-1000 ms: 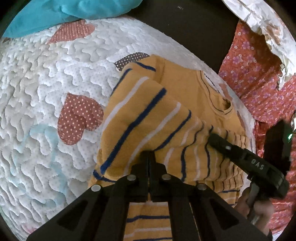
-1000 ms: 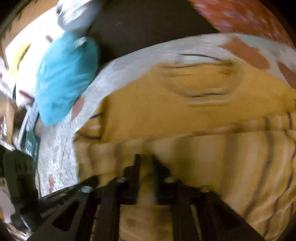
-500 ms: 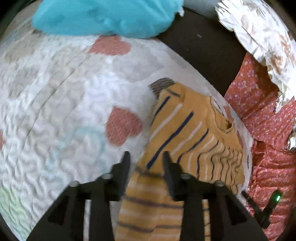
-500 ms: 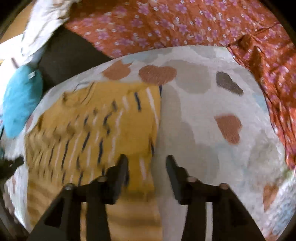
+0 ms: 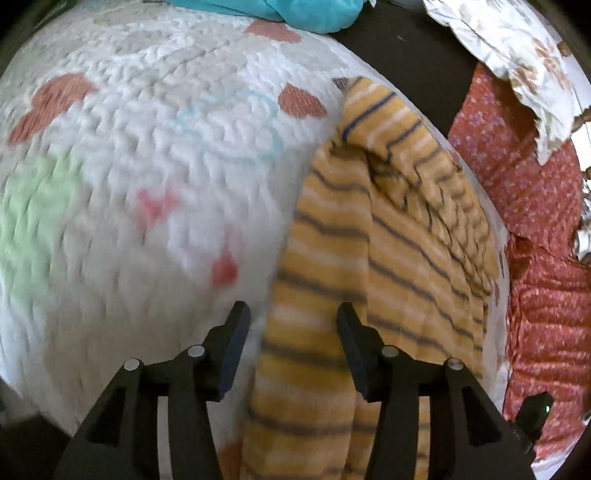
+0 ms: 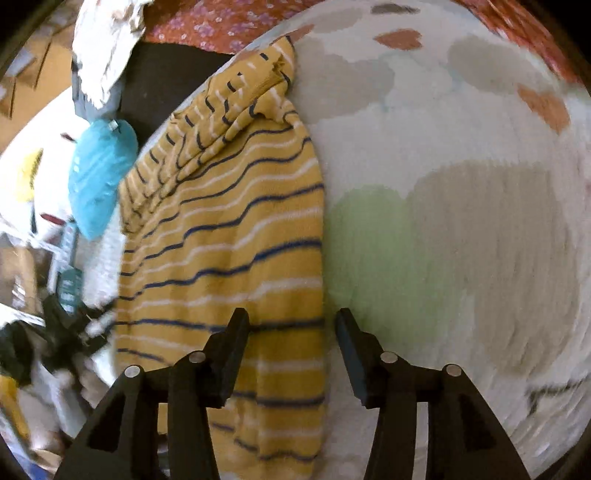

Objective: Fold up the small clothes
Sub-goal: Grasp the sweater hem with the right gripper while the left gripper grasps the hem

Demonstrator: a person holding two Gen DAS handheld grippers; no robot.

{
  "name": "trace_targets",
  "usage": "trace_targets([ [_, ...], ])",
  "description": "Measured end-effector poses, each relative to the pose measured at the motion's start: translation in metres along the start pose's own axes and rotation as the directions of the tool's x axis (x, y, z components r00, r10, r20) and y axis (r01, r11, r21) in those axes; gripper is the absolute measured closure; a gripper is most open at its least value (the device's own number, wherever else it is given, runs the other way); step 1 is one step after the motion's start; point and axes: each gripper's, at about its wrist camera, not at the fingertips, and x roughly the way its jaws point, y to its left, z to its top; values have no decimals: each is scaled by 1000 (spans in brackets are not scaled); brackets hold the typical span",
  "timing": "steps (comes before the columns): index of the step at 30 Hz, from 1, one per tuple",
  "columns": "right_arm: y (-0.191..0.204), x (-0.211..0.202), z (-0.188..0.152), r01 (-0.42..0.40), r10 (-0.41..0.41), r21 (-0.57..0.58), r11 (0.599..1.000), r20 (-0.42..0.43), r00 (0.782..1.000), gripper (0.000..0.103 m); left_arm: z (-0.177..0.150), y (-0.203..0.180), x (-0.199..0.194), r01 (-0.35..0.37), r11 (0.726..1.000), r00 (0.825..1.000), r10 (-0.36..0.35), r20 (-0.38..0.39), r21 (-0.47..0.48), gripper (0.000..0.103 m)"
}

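Left gripper [image 5: 291,325] — matte black plastic, two flat tapered fingers, round silver screws. Right gripper [image 6: 291,328] matches — same silver screws.

A folded mustard-yellow shirt with navy and white stripes [image 5: 388,229] lies on a white quilted mat with heart patches [image 5: 155,155]. A crumpled turquoise cloth [image 5: 295,11] sits beyond the mat; a red floral fabric [image 5: 535,206] lies to its right.

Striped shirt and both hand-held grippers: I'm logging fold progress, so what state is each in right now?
Striped shirt: folded lengthwise into a narrow strip, lying on the quilt, held by nothing.
Left hand-held gripper: open, empty, above the shirt's edge.
Right hand-held gripper: open, empty, above the shirt's other edge.
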Motion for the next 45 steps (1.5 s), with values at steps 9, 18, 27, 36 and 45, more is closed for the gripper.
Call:
trace_targets([
  [9, -3, 1, -39, -150, 155, 79, 986, -64, 986, 49, -52, 1, -12, 16, 999, 1000, -15, -28, 35, 43],
  [18, 1, -6, -74, -181, 186, 74, 981, -74, 980, 49, -90, -21, -6, -33, 992, 995, 44, -89, 126, 13],
  [27, 19, -3, -96, -141, 142, 18, 990, -116, 983, 49, -110, -10, -11, -18, 998, 988, 27, -152, 59, 55],
  [36, 32, 3, -104, -103, 96, -38, 994, -150, 984, 51, -113, 0, -12, 88, 995, 985, -94, -145, -51, 37],
  [45, 30, -6, -104, -143, 130, -62, 988, -175, 976, 94, -119, 2, -28, 69, 996, 981, -78, -180, -60, 95],
])
